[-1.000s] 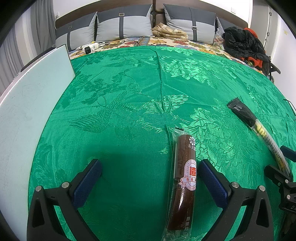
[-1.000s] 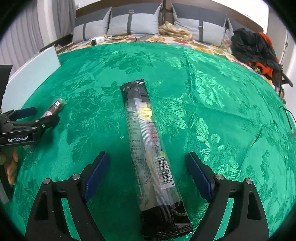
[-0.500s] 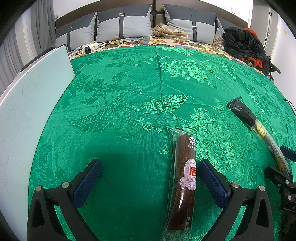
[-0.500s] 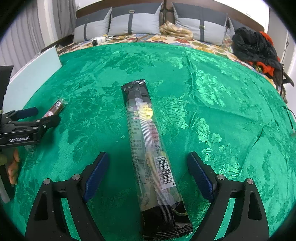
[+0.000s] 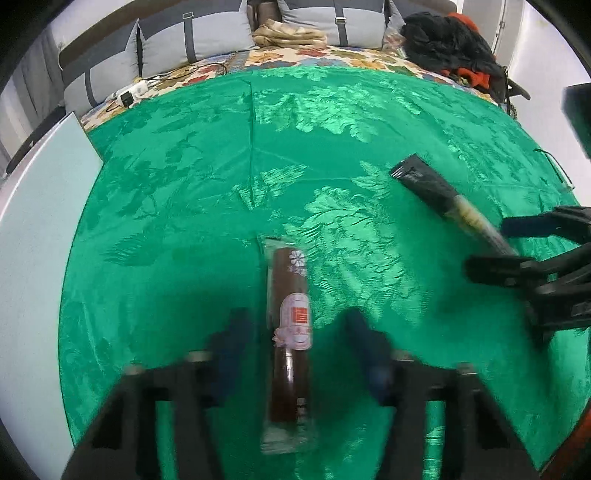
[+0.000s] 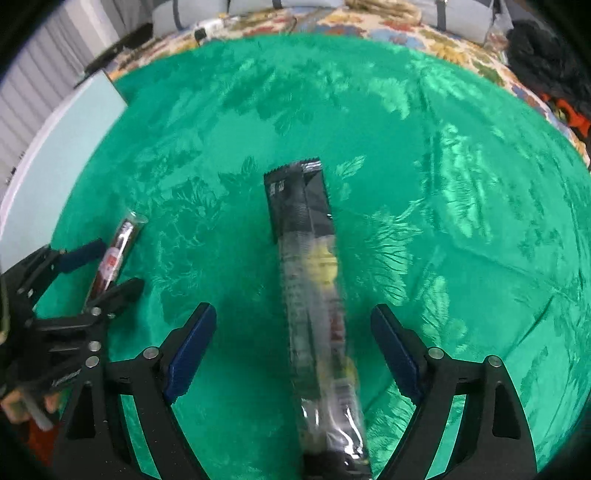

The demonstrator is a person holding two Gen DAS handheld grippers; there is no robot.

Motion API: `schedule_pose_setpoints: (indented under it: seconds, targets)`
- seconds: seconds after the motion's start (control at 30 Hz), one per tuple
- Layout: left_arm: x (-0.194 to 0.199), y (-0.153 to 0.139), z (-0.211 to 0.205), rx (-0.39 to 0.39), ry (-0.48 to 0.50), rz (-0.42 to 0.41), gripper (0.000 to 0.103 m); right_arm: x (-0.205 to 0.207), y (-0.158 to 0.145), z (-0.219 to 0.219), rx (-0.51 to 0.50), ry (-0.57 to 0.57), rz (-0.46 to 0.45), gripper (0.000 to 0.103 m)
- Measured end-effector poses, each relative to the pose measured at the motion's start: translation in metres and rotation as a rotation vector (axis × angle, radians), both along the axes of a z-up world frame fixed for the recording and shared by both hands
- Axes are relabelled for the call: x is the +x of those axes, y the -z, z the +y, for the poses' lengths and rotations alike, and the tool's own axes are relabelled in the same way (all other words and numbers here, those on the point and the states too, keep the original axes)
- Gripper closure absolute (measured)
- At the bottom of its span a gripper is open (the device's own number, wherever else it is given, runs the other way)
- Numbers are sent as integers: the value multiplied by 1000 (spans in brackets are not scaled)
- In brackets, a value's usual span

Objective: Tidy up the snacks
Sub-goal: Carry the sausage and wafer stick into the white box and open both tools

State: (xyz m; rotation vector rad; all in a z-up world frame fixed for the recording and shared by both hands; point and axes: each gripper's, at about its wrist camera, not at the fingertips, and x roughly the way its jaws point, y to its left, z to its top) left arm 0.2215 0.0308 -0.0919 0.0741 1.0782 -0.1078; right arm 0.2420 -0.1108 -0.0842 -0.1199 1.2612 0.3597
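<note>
A brown sausage snack in clear wrap [image 5: 290, 332] lies on the green cloth [image 5: 221, 184] between the blurred fingers of my left gripper [image 5: 299, 354], which stand apart on either side of it. A long black and clear snack pack [image 6: 314, 295] lies between the open fingers of my right gripper [image 6: 291, 347]. The right wrist view also shows the sausage [image 6: 114, 254] and my left gripper [image 6: 99, 269] at far left. The left wrist view shows the long pack [image 5: 450, 203] and my right gripper [image 5: 513, 247] at right.
A pale board [image 5: 33, 240] borders the cloth on the left. Grey pillows [image 5: 207, 29], a folded cloth [image 5: 288, 33], a power strip [image 5: 129, 92] and dark clothes [image 5: 450, 40] lie at the far side of the bed.
My left gripper's fingers have closed in around the sausage and its view is blurred by motion. Both cameras have tilted down and shifted. The right gripper's fingers stay wide apart.
</note>
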Motion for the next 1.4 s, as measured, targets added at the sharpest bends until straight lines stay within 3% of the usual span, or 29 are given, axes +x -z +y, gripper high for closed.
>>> schedule_pose_setpoints:
  seconds: [0.07, 0.1, 0.17, 0.23, 0.53, 0.73, 0.83, 1.0, 1.1, 1.23, 1.4]
  targets:
    - [-1, -1, 0, 17, -15, -2, 84, -3, 3, 3, -50, -1, -18, 49]
    - [-4, -2, 3, -6, -23, 0, 85, -5, 1, 4, -77, -1, -38, 79]
    - [-8, -4, 9, -51, -41, 3, 85, -7, -2, -3, -26, 20, -20, 82]
    - [-18, -10, 15, -108, -59, -3, 85, -13, -9, -16, 40, 67, -9, 92]
    - [-69, -46, 24, -266, -89, -54, 85, -47, -45, -68, 413, 251, 11, 94]
    - [-98, -82, 44, -339, -125, -115, 85, -60, -73, -73, 592, 279, -1, 94]
    - [-112, -105, 68, -383, -160, -163, 85, -66, -91, -62, 631, 252, -17, 94]
    - [-137, -140, 123, -429, -234, -241, 85, -71, -135, -9, 677, 135, -41, 94]
    - [-157, -163, 179, -427, -310, -299, 85, -75, -166, 40, 718, 34, -51, 94]
    - [-178, -176, 250, -335, -418, -345, 85, -84, -201, 124, 785, -122, -21, 94]
    - [-198, -165, 327, -228, -552, -320, 85, -98, -218, 232, 787, -285, 25, 94]
